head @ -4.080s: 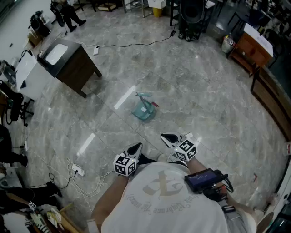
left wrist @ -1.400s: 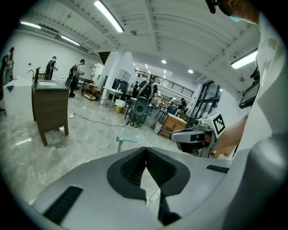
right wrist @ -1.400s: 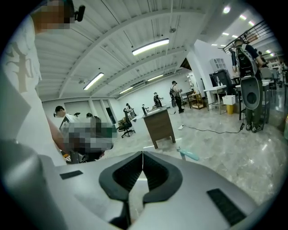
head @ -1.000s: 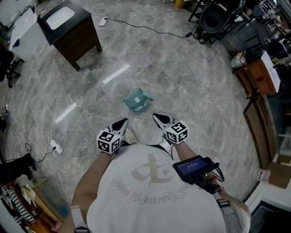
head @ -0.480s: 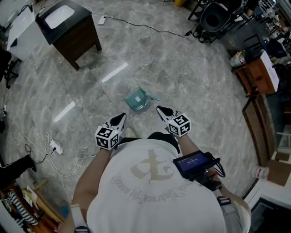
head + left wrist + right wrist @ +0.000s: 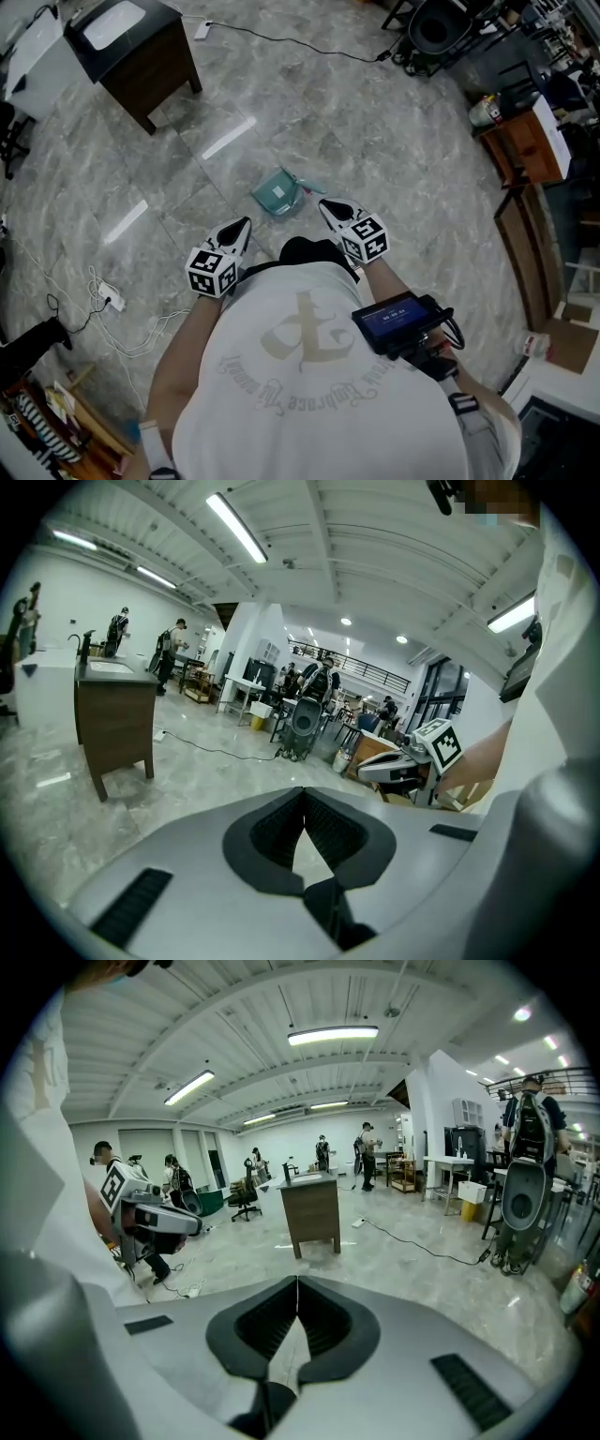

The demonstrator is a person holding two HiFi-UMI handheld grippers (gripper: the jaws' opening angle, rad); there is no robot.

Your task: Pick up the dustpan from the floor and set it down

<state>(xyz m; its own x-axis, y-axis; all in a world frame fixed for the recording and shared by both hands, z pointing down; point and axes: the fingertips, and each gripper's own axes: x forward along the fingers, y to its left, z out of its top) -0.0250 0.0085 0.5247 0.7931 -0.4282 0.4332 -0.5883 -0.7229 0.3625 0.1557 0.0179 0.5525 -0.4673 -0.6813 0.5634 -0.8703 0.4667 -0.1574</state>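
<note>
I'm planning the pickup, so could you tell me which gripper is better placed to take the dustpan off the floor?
Probably the right. The right gripper has its tip near the dustpan on the side where the handle sticks out; the left gripper faces its body. Both are shut.

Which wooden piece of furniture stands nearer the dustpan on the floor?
The dark brown cabinet at upper left, with a pale panel on top. The orange-brown desk at the right edge is farther from the dustpan.
</note>
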